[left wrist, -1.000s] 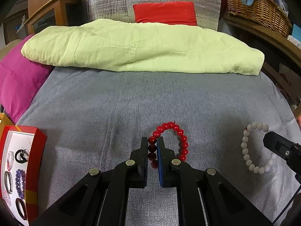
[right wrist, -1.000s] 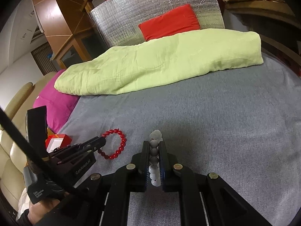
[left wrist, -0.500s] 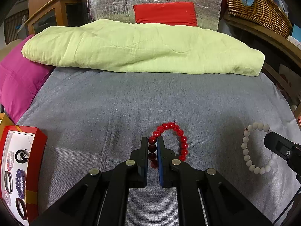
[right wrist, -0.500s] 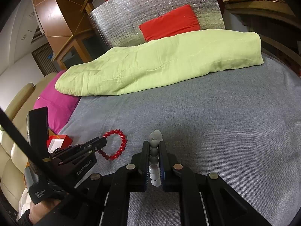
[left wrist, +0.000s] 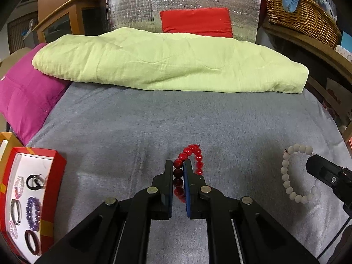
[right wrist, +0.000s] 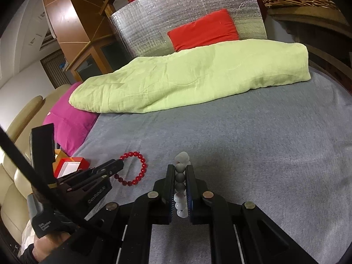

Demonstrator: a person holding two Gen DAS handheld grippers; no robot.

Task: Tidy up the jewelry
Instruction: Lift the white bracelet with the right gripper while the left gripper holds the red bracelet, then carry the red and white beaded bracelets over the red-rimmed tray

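Since a moment ago the red bead bracelet [left wrist: 188, 166] has risen, folded narrower, pinched by the left gripper [left wrist: 178, 171], marked "GenRobot.AI". The right gripper [right wrist: 180, 177] clamps the white bead bracelet [right wrist: 180, 184] above the grey blanket [right wrist: 242, 154].

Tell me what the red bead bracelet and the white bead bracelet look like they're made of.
Red bead bracelet: round glossy beads with bright highlights, probably glass or polished stone, possibly plastic. White bead bracelet: round, matte, milky beads with little shine, perhaps stone or resin; the pictures can't settle it.
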